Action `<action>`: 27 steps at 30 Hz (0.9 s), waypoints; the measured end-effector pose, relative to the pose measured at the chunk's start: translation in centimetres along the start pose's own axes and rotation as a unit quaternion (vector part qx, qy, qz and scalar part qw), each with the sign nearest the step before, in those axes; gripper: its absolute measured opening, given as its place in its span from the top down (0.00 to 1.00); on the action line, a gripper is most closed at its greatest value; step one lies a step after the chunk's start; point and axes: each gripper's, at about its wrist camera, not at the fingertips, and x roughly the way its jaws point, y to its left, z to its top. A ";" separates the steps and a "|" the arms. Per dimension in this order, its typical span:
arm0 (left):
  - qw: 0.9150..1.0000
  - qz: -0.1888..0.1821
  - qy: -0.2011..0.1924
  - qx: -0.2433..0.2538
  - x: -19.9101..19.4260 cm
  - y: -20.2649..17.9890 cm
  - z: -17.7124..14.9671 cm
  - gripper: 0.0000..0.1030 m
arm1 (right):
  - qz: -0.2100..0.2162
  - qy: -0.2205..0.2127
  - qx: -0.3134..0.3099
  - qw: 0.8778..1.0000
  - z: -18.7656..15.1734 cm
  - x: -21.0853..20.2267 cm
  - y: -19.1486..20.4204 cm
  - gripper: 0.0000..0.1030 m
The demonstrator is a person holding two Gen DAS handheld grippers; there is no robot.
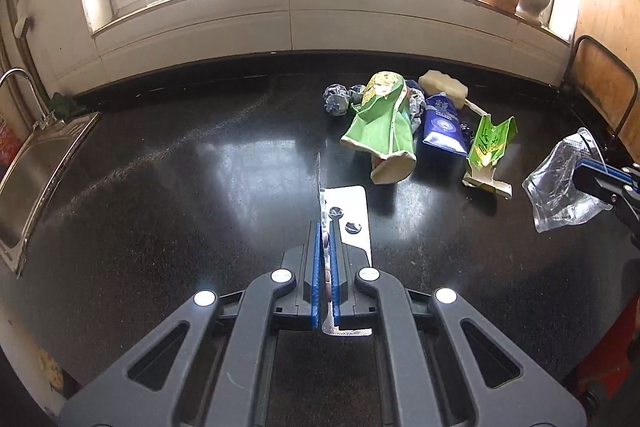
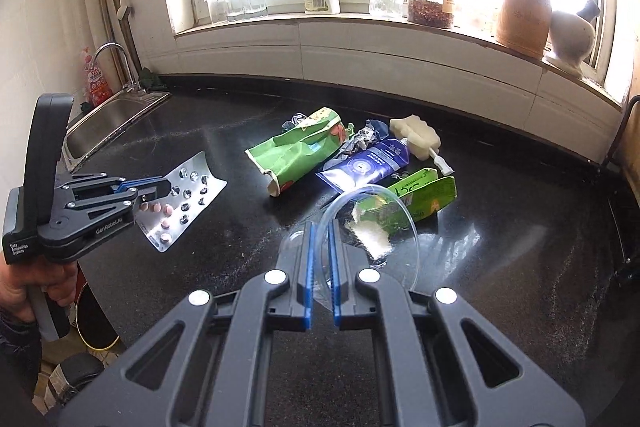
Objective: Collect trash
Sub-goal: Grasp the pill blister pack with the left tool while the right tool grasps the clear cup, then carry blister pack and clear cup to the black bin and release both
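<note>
My left gripper (image 1: 327,227) is shut on a silver pill blister pack (image 1: 352,211) and holds it above the black counter (image 1: 160,211); the pack (image 2: 188,195) also shows in the right wrist view. My right gripper (image 2: 320,227) is shut on a clear plastic cup (image 2: 372,223), seen at the right edge of the left view (image 1: 560,183). On the counter lies a pile of trash: a green snack bag (image 1: 380,127), a blue tube (image 1: 442,125), a green carton (image 1: 486,151), crumpled paper (image 1: 336,99) and a sponge brush (image 1: 444,85).
A steel sink (image 1: 36,167) with a tap is set in the counter at the left. The windowsill (image 2: 360,21) behind holds bottles, jars and a vase. A chair back (image 1: 604,87) stands at the right.
</note>
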 end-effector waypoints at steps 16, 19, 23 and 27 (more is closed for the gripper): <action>0.998 0.041 -0.029 -0.049 -6.5 6.9 -3.8 0.97 | 0.078 -0.005 -0.063 0.995 2.9 1.7 8.8 0.93; 0.993 0.073 -0.033 -0.083 -9.3 10.7 -6.5 0.97 | 0.125 -0.002 -0.099 0.987 3.4 2.6 14.2 0.93; 0.982 0.125 -0.028 -0.138 -12.9 16.1 -11.2 0.97 | 0.200 0.009 -0.149 0.968 3.2 3.6 22.5 0.93; 0.965 0.177 -0.009 -0.193 -16.1 21.1 -17.0 0.97 | 0.278 0.032 -0.196 0.940 2.1 4.3 30.8 0.93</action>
